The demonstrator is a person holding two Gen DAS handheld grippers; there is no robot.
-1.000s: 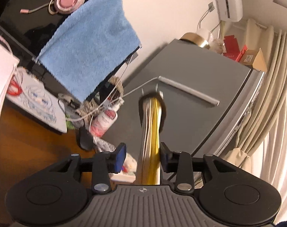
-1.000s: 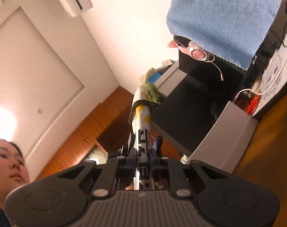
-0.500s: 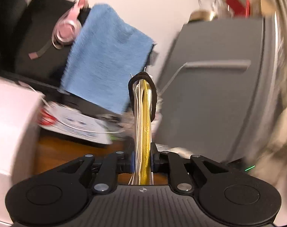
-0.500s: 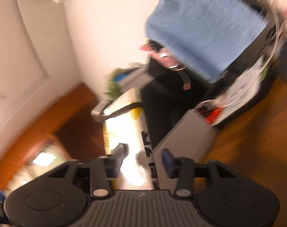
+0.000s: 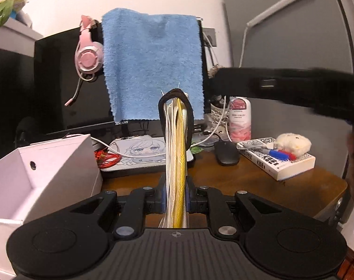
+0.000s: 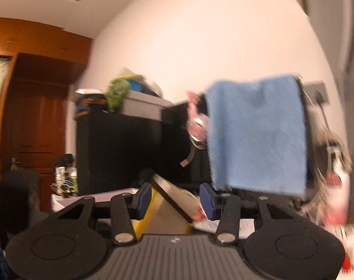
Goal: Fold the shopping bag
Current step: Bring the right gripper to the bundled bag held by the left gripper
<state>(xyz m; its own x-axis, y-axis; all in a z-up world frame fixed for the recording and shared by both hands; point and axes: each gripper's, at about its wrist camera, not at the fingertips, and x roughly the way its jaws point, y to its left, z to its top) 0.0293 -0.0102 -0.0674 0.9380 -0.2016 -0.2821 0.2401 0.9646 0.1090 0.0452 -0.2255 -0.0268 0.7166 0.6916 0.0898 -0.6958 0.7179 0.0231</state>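
The shopping bag [image 5: 177,154] is folded into a narrow white and yellow stack with a black handle loop on top. It stands upright in the left wrist view, with my left gripper [image 5: 175,194] shut on its lower part. My right gripper [image 6: 175,199] is open in the blurred right wrist view; a slanted corner of the bag [image 6: 167,210], yellow with a dark strap, lies between and below its fingers, untouched. The right gripper's dark body [image 5: 293,88] crosses the left view at the right, blurred.
A brown wooden desk [image 5: 258,186] holds an open white box [image 5: 44,170] at the left, a black mouse [image 5: 226,155], a book with a plush toy [image 5: 282,158] and a pink bottle [image 5: 240,121]. A blue towel [image 5: 151,63] hangs over the monitor. A grey fridge [image 5: 305,35] stands right.
My left gripper closed on the bag and swung level toward the desk. My right gripper opened, let go of the bag and moved away to the right.
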